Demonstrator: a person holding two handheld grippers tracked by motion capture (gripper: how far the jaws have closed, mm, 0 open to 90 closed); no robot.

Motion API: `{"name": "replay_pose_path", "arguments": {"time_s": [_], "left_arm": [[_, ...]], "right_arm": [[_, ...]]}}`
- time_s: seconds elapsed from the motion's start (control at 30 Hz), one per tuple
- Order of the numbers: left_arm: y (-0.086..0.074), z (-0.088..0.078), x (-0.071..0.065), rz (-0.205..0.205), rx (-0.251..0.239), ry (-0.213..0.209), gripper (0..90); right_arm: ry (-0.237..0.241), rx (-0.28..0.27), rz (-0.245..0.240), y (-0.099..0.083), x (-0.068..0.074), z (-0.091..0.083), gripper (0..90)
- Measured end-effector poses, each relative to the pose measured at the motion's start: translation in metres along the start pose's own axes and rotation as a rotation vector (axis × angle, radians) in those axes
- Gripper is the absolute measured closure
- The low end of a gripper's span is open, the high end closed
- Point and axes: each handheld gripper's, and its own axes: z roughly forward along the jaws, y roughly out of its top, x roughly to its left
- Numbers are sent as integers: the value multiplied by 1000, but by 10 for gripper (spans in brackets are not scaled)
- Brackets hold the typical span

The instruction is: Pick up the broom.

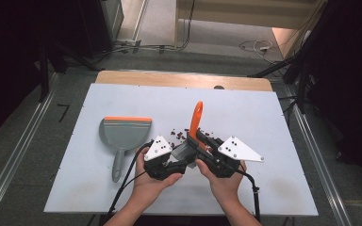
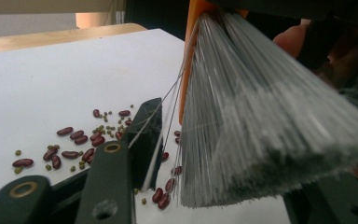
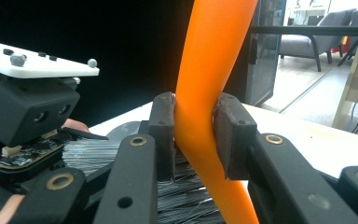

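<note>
A hand brush lies at the table's middle, its orange handle [image 1: 196, 117] pointing away from me and its grey bristles [image 1: 185, 150] towards me. My right gripper [image 1: 199, 140] is shut on the handle [image 3: 214, 56], both pads pressed against it [image 3: 193, 135]. My left gripper [image 1: 181, 159] faces it from the left. In the left gripper view the bristles [image 2: 261, 116] fan out between the jaws of that gripper [image 2: 235, 163]; only stray hairs brush the left pad, and the bulk stands clear of it. Red beans and small green ones [image 2: 74, 144] lie scattered just beyond.
A grey dustpan [image 1: 122, 134] with an orange lip lies flat to the left, its handle towards me. The white board [image 1: 245, 108] rests on a wooden table, and the beans [image 1: 176, 135] sit beside the brush head. Dark stands and cables ring the table.
</note>
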Motion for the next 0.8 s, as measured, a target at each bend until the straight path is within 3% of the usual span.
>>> {"name": "replay_pose_path", "arguments": {"time_s": [0.43,0.63,0.8], "left_arm": [[0,-1,2,-9,5,-27,800],[0,-4,3,34,18,-1,848],[1,-8,12,11,18,-26,857]], "right_arm": [[-5,-6,5,1,1,0,687],[4,9,4,1,2,3,678],[64,7,17,8,-3,3,565]]}}
